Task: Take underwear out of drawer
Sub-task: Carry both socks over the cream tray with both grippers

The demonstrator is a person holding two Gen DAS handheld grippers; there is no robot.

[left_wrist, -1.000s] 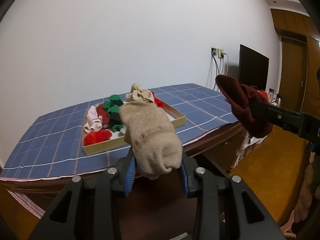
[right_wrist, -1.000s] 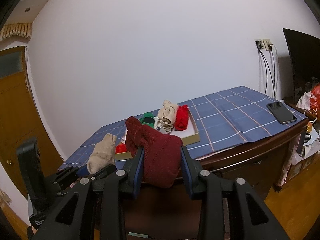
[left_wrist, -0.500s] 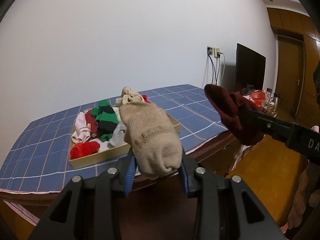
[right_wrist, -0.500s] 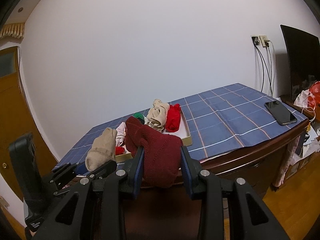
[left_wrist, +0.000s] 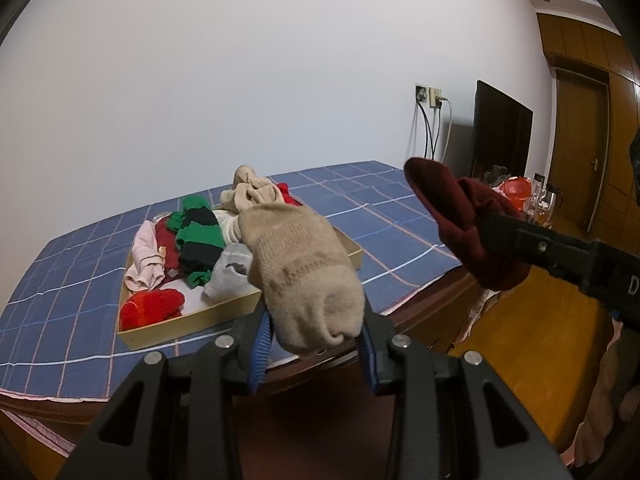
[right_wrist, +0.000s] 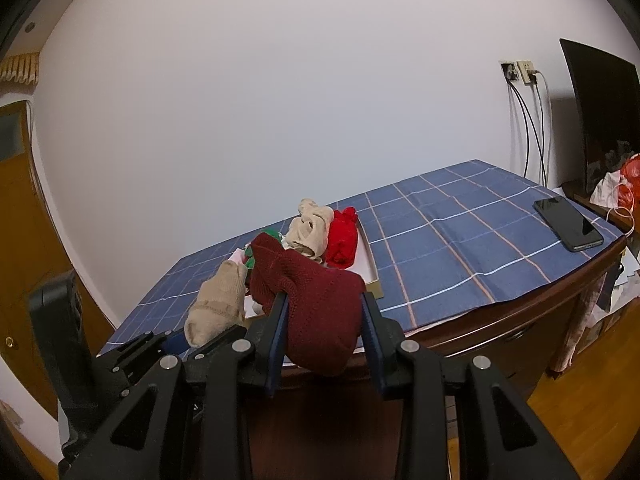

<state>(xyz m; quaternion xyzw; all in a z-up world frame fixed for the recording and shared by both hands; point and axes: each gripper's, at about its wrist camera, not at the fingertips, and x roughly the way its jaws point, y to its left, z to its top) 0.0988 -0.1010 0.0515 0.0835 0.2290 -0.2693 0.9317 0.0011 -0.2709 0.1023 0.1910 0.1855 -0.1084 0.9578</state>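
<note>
My left gripper (left_wrist: 314,350) is shut on a beige knit garment (left_wrist: 300,264) and holds it in the air in front of the table. My right gripper (right_wrist: 324,338) is shut on a dark red knit garment (right_wrist: 316,304), also held off the table; it shows at the right of the left wrist view (left_wrist: 460,220). The beige garment also shows in the right wrist view (right_wrist: 218,306). The shallow tan drawer tray (left_wrist: 188,322) lies on the blue checked tablecloth (left_wrist: 60,300) and holds several pieces: green and black (left_wrist: 198,236), pink (left_wrist: 144,256), red (left_wrist: 150,306), grey (left_wrist: 230,270) and a beige bundle (left_wrist: 250,192).
A black phone (right_wrist: 568,224) lies near the table's right edge. A dark TV screen (right_wrist: 604,116) stands to the right, with cables (right_wrist: 532,128) from a wall socket. A wooden door (left_wrist: 580,148) is at far right. The floor is wooden.
Both grippers have kept their garments and shifted slightly, so the tray and table now look a little nearer and lower in the views. Nothing was let go.
</note>
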